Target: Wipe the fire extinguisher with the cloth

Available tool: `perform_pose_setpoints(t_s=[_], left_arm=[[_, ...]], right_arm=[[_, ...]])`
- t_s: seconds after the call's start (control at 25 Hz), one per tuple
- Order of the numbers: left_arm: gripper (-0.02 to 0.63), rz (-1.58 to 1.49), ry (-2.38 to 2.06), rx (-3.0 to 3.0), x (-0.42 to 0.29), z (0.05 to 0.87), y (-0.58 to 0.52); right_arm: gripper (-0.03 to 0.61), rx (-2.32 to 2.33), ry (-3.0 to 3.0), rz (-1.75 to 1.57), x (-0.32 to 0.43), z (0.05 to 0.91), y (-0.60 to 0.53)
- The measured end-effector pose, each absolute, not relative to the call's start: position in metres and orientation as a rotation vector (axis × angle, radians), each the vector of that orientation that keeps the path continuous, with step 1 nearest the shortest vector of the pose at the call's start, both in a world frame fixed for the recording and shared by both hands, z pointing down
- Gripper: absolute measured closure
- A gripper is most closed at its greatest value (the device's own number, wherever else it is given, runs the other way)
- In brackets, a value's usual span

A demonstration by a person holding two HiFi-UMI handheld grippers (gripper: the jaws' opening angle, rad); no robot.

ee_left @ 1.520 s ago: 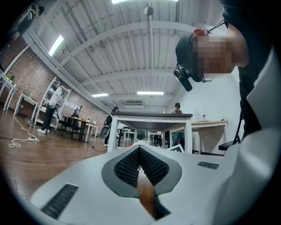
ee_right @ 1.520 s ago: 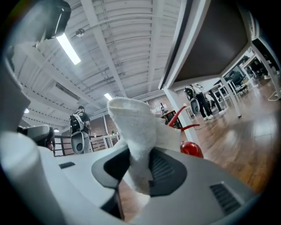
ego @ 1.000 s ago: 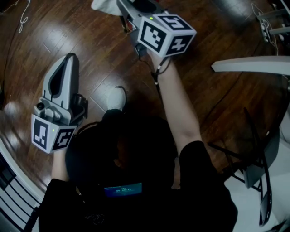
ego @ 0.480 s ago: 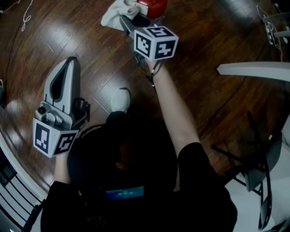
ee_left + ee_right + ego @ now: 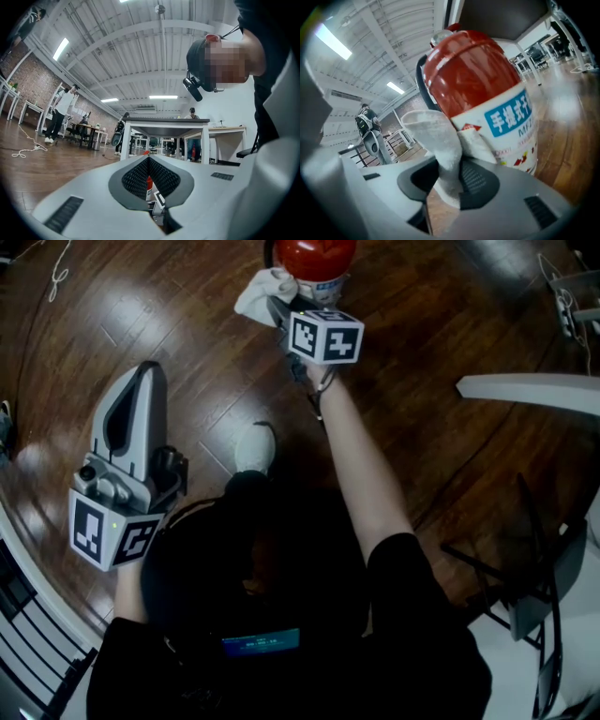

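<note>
Dark, glossy wooden plank floor (image 5: 450, 324) fills most of the head view. I am looking steeply down over the person's dark clothing and bare right forearm.

The red metal fire extinguisher with a white printed label (image 5: 487, 93) stands upright on the floor at the top centre of the head view. In the right gripper view it looms large, straight ahead of the jaws.

The grey left gripper with its marker cube (image 5: 141, 376) is held low on the left, well apart from the extinguisher. Its jaws are closed tip to tip with nothing between them (a sliver of red and white shows far off through the gap below the tips).

The right gripper (image 5: 450, 180) reaches forward on the outstretched arm, its jaws clenched on the crumpled white terry cloth (image 5: 440, 145). The cloth bunches up out of the jaws, and one fold lies against the lower left of the extinguisher's label. From above, most of the cloth sits just left of the red body.

A white shoe (image 5: 251, 448) rests on the floor between the two grippers.
</note>
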State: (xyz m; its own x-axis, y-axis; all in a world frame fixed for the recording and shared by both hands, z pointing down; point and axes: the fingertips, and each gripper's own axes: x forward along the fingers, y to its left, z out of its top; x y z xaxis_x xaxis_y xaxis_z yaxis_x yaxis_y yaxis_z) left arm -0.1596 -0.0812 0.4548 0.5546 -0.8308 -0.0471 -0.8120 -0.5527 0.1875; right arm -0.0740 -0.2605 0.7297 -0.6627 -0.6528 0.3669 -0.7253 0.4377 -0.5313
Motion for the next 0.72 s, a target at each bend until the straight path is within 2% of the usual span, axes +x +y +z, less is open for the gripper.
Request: perform_pose_setpoints(t_s=[0.36,0.72], left_arm=[[0.611,-0.194,-1.396,2.649,-0.157,0.453,-0.082],[0.611,-0.184,-1.388,2.656,-0.155,0.455,-0.082]], right_arm=[[0.44,1.238,-2.382,1.119,-0.055,0.814,-0.247],[0.44,1.219,-2.384,1.12,-0.053,0.818,-0.243]])
